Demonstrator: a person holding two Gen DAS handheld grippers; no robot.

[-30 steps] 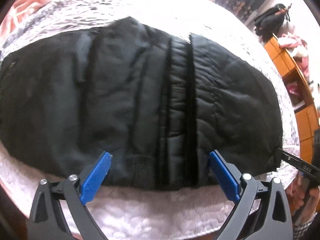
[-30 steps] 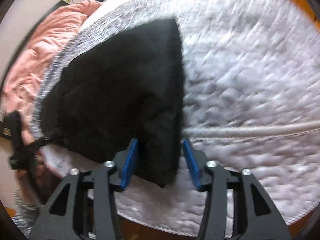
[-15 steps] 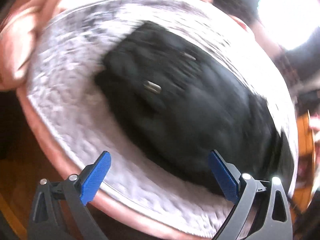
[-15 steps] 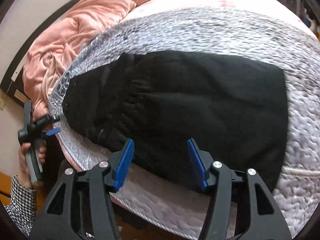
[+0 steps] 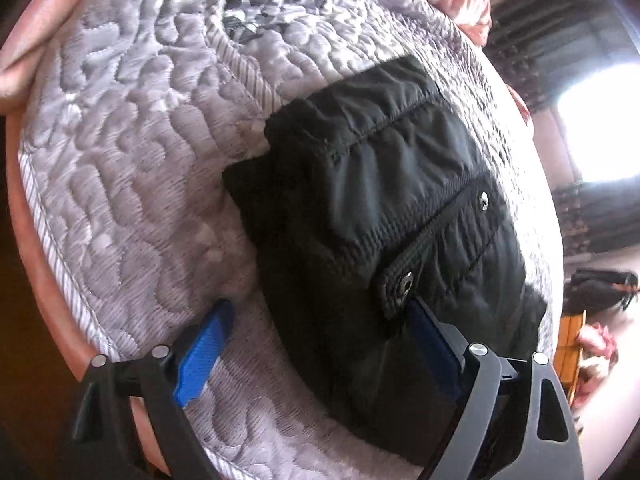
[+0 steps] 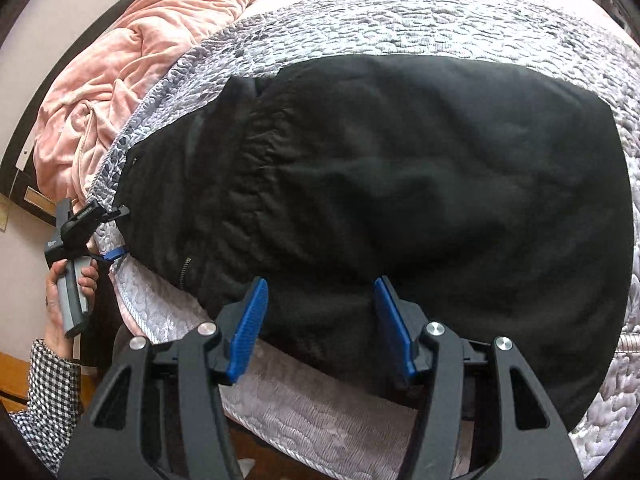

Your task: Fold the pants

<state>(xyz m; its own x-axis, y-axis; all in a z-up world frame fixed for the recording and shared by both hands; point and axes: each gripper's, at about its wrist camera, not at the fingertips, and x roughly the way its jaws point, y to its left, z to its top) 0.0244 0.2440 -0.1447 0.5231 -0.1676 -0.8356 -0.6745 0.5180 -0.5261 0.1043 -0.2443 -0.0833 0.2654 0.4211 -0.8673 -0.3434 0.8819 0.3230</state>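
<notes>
Across the middle of the right wrist view, the black pants (image 6: 400, 184) lie folded on the quilted bed (image 6: 400, 12), beside a pink blanket (image 6: 132, 56) at upper left. A second ago the left claw (image 5: 316, 348) faced the spread legs; it has swung to the waist end, jaws wide, one blue pad on the bedcover and one against the cloth by a snap. The right claw (image 6: 320, 324) has backed off the hem corner and now hangs open, empty, over the near edge. Both look set for another fold.
</notes>
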